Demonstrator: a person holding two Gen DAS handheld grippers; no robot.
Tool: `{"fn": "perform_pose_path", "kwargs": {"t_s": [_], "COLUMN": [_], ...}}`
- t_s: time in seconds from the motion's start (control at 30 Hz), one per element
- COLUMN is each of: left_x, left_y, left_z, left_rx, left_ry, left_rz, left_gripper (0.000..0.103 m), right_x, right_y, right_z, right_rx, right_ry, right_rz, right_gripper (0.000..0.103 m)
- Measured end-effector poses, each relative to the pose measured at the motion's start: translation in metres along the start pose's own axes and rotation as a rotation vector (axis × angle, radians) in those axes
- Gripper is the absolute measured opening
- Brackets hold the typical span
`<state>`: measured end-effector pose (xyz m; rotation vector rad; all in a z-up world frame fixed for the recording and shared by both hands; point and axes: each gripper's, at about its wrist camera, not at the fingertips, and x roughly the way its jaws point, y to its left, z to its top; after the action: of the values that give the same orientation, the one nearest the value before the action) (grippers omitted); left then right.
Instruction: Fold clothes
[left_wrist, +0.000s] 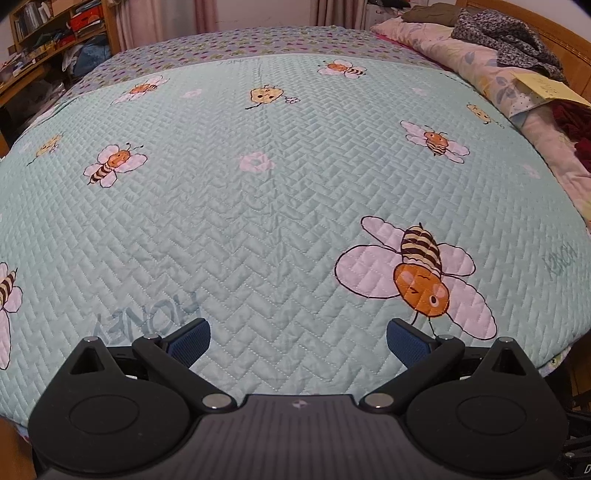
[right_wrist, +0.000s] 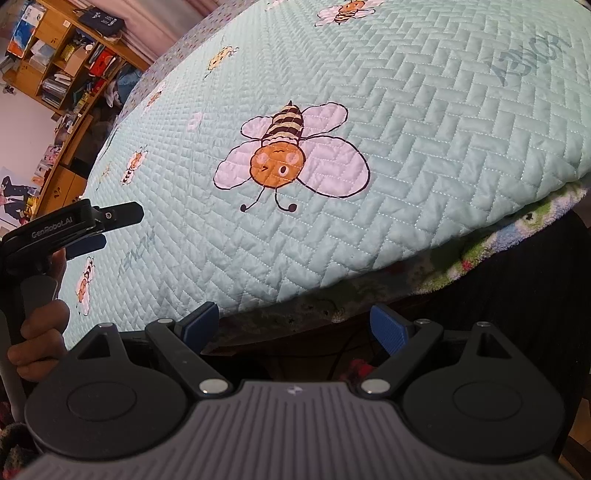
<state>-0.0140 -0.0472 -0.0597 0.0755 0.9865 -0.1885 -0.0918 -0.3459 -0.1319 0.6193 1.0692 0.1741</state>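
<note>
A mint-green quilted bed cover (left_wrist: 258, 206) printed with bees fills the left wrist view, and no garment lies on it. A dark speckled garment (left_wrist: 509, 40) is heaped on the pillows at the far right, with a dark red cloth (left_wrist: 576, 129) lower down that edge. My left gripper (left_wrist: 298, 332) hovers open above the cover's near part, nothing between its blue pads. My right gripper (right_wrist: 293, 319) is open too, at the bed's near edge, beside a large bee print (right_wrist: 284, 155). The right wrist view also shows the left gripper (right_wrist: 123, 227), held by a hand (right_wrist: 40, 332).
Pillows in a pale floral case (left_wrist: 461, 55) and a yellow paper (left_wrist: 546, 86) line the bed's right side. Wooden shelves (right_wrist: 70, 62) packed with books and boxes stand beyond the far left side. A fuzzy patterned blanket (right_wrist: 480, 251) shows under the cover's near edge.
</note>
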Motion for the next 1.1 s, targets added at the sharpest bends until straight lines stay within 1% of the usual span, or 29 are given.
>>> {"fn": "perform_pose_path", "kwargs": {"t_s": [0.37,0.47,0.53,0.6,0.67,0.8,0.87,0.9,0.97,1.07,1.1], "left_x": [-0.001,-0.002,-0.005,-0.018,-0.031,-0.051,-0.055,-0.056,-0.061,-0.073,-0.076], "left_y": [0.001,-0.001,-0.002,0.0,0.002,0.017,0.023,0.025,0.025,0.01,0.006], "left_z": [0.001,0.002,0.004,0.007,0.01,0.015,0.016,0.017,0.018,0.016,0.015], "left_rx": [-0.004,0.007,0.028,0.029,0.028,-0.023,-0.057,-0.073,-0.092,0.022,0.048], "left_ry": [-0.007,-0.016,-0.041,-0.104,-0.164,-0.23,-0.239,-0.246,-0.281,-0.378,-0.399], "left_rz": [0.006,0.03,0.067,0.099,0.121,0.04,0.026,0.042,0.134,0.336,0.361], "left_gripper": [0.102,0.1,0.099,0.099,0.102,0.102,0.102,0.101,0.095,0.099,0.102], "right_x": [0.003,0.003,0.003,0.003,0.003,0.005,0.005,0.005,0.004,0.005,0.005], "right_y": [0.003,0.002,0.002,0.001,0.001,0.0,0.001,0.001,0.002,0.002,0.002], "right_z": [0.001,0.002,0.001,0.001,0.001,0.001,0.001,0.001,0.001,0.001,0.001], "right_rx": [-0.01,-0.006,-0.004,-0.003,0.0,0.001,-0.002,-0.003,-0.005,-0.004,-0.004], "right_ry": [0.007,0.009,0.008,0.007,0.008,0.01,0.009,0.009,0.008,0.008,0.008], "right_rz": [0.0,0.001,0.002,0.003,0.004,0.005,0.006,0.006,0.005,0.003,0.002], "right_gripper": [0.089,0.089,0.089,0.089,0.089,0.089,0.089,0.089,0.089,0.089,0.089]}}
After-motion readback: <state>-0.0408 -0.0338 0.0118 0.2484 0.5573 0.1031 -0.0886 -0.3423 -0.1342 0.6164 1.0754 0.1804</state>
